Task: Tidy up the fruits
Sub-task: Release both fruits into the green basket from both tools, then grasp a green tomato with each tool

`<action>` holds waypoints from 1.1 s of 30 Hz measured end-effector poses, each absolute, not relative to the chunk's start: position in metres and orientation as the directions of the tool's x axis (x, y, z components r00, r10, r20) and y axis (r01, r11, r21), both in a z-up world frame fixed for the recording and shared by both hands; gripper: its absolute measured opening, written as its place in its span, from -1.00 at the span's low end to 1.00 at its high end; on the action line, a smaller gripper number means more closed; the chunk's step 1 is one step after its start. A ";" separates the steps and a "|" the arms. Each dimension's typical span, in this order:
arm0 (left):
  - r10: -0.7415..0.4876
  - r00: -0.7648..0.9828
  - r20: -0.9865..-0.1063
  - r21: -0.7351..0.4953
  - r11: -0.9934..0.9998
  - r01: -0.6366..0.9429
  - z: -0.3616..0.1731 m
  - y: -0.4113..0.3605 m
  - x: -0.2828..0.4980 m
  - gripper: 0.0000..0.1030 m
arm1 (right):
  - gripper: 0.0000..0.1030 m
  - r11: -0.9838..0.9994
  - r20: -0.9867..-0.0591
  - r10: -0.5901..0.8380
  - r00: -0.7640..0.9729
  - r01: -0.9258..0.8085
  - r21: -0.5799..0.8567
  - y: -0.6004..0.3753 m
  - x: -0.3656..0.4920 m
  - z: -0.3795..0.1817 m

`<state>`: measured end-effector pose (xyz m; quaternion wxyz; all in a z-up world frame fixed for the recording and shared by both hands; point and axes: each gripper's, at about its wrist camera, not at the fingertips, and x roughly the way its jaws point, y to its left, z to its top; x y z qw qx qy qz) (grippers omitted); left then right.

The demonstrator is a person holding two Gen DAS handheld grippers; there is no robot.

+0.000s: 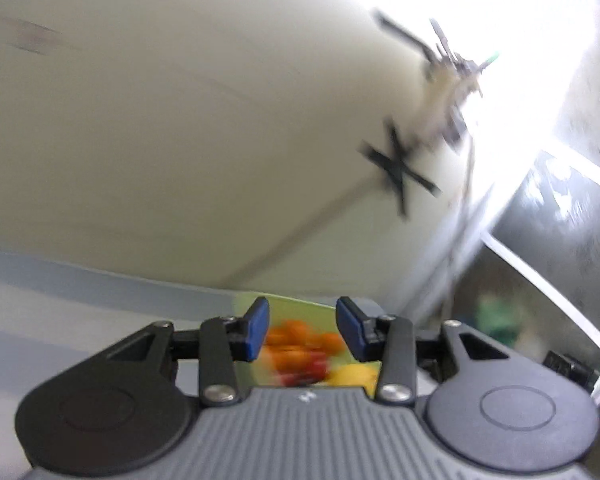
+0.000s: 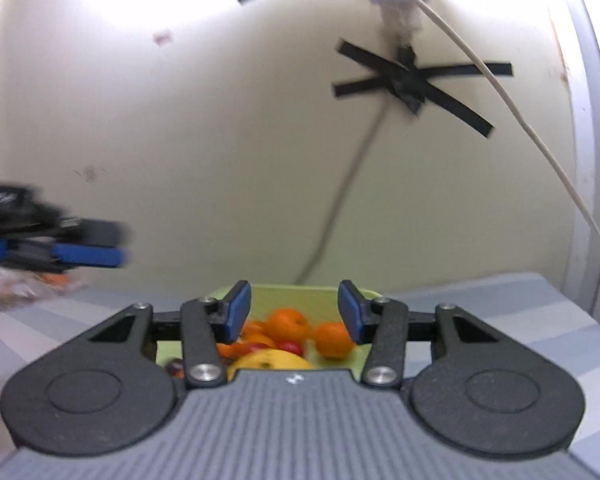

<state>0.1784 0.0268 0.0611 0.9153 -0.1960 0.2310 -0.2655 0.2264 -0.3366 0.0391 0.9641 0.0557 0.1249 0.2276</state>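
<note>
At the far left of the right wrist view the left gripper (image 2: pixel 100 254) is seen side-on and blurred, raised above the striped table (image 2: pixel 480 308); in its own view its blue pads are held apart with nothing between them. A crinkled clear bag (image 2: pixel 24 286) with something orange inside lies just beneath it, too smeared to be identified; if that gripper is brought down at speed the bag could be struck or dragged — the blur suggests quick motion. Toward the centre, the green tray (image 2: pixel 284 294) is seen with the fruits piled in it: oranges (image 2: pixel 288 322), a larger yellow fruit (image 2: pixel 270 360), and small red ones (image 2: pixel 290 346). The right gripper (image 2: pixel 294 312) is held over the tray with its jaws spread and empty; the fruits are crowded and touching, so a closing pinch on one could nudge its neighbours, or a round orange could be squeezed out and rolled over the low rim. At the right, a white cable (image 2: pixel 532 128) hangs near the wall; it could be snagged if an arm were swung wide.
</note>
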 end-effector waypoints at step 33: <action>-0.538 0.708 -0.457 -0.551 0.796 0.250 -0.019 0.055 0.151 -0.94 | -0.49 0.637 -0.584 0.639 0.501 -0.770 0.037 -0.164 0.194 0.010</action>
